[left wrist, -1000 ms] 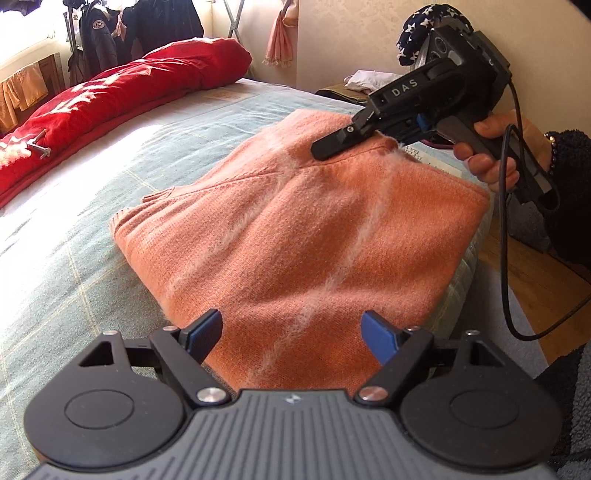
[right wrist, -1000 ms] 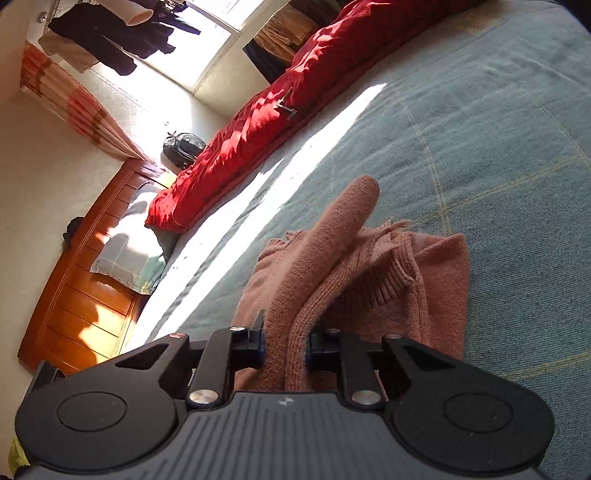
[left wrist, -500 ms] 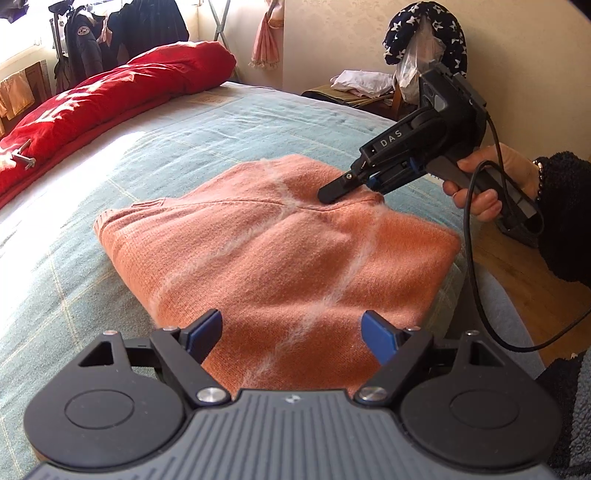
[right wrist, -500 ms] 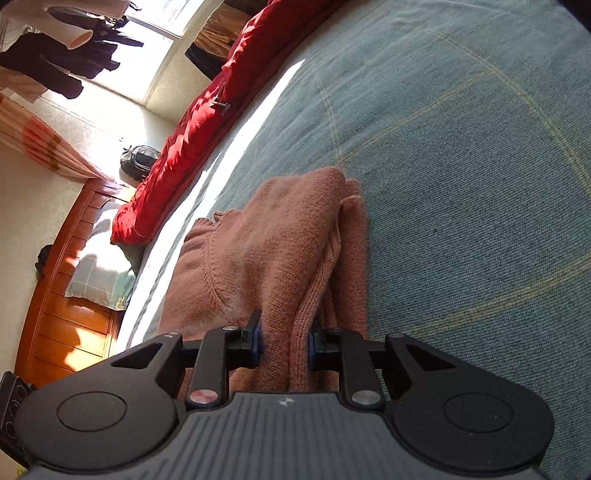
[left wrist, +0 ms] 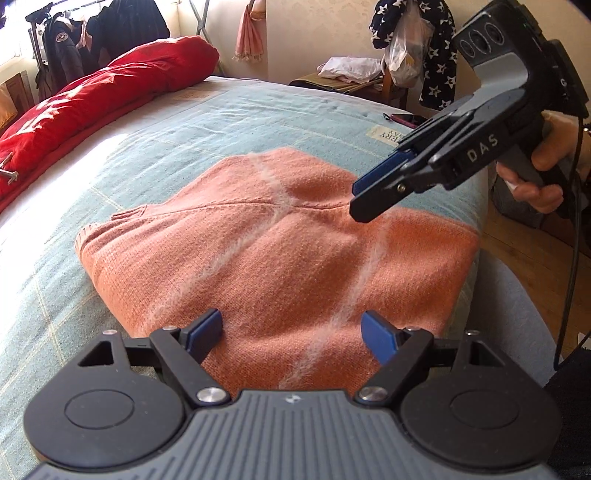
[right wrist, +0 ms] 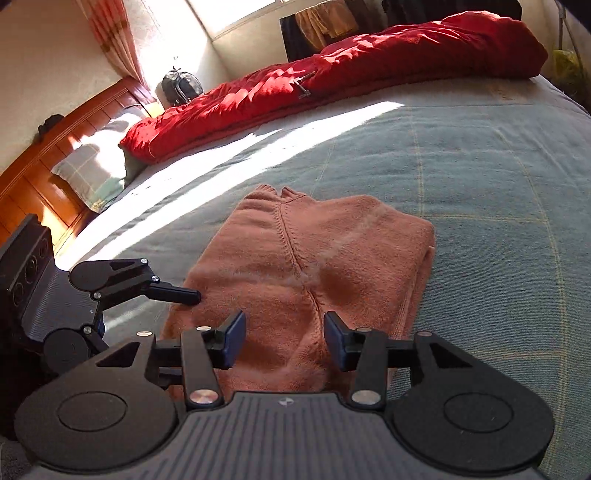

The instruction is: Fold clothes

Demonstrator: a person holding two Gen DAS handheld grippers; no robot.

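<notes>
An orange knitted sweater (left wrist: 280, 258) lies folded flat in a compact rectangle on the blue-green bedspread (left wrist: 155, 147). In the right wrist view the same sweater (right wrist: 310, 266) shows its collar end at the far side. My left gripper (left wrist: 291, 334) hovers open over the sweater's near edge, nothing between its blue pads. My right gripper (right wrist: 282, 338) is open too, just above the sweater and holding nothing; from the left wrist view the right gripper (left wrist: 364, 197) hangs above the far right part of the sweater, held by a hand (left wrist: 543, 177).
A red duvet (right wrist: 332, 77) lies along the far side of the bed, with a pillow (right wrist: 92, 166) and wooden headboard (right wrist: 44, 147) beyond. The bed's edge (left wrist: 480, 236) runs close to the sweater's right side, wooden floor (left wrist: 528, 251) below. Clothes hang on a rack (left wrist: 92, 33).
My right gripper let go of the sweater fold and opened, then lifted and swung back over the garment. The sweater now lies flat. My left gripper stayed open.
</notes>
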